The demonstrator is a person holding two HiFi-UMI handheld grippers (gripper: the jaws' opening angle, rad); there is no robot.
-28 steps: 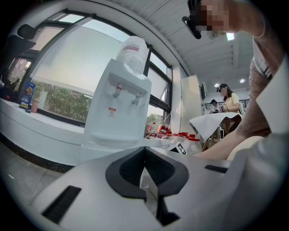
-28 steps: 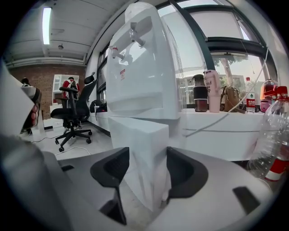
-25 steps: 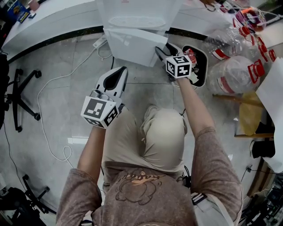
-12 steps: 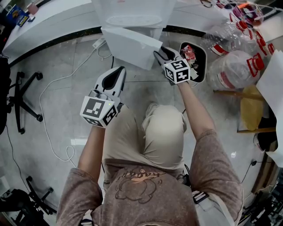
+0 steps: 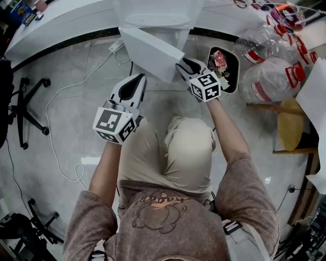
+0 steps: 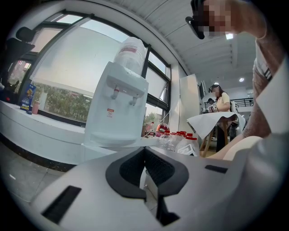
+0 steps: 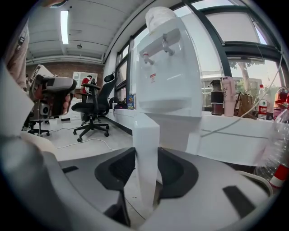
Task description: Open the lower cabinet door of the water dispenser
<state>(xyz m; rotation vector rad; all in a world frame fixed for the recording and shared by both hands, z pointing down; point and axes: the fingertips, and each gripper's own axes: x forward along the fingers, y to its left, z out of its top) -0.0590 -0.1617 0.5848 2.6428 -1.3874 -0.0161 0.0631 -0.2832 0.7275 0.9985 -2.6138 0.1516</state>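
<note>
Your right gripper is clamped on the free edge of the lower cabinet door, with the white panel standing between its pads. The door stands swung out at an angle from the front of the water dispenser, so I judge the opening well under way. What looks left is to carry it wider and let go. Your left gripper, jaws together and holding nothing, hangs in front of the dispenser, clear of the door.
</note>
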